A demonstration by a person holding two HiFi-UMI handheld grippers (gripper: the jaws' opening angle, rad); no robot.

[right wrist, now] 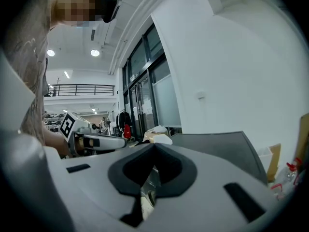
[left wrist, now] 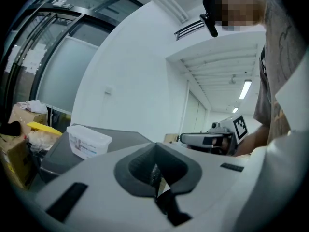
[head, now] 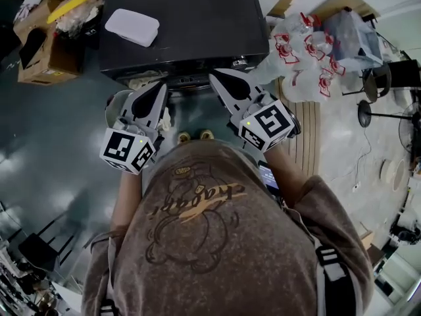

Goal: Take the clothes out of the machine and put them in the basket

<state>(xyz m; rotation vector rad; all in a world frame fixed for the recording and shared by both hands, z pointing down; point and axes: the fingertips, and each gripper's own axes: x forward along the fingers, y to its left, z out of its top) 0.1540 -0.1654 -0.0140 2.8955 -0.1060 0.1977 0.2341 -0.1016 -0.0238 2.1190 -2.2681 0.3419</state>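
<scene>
Both hand-held grippers are hovering clenched and empty before the machine.
The left hand-held gripper [head: 160,85] and right hand-held gripper [head: 214,77] are aiming at the machine [head: 177,18] front, seemingly where its opening lies; neither clothes nor basket are showing.

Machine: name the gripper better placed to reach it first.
Right, narrowly. In the head view the right gripper's tip overlaps the machine's front edge, while the left gripper stops just short. Both are shut and empty.
</scene>
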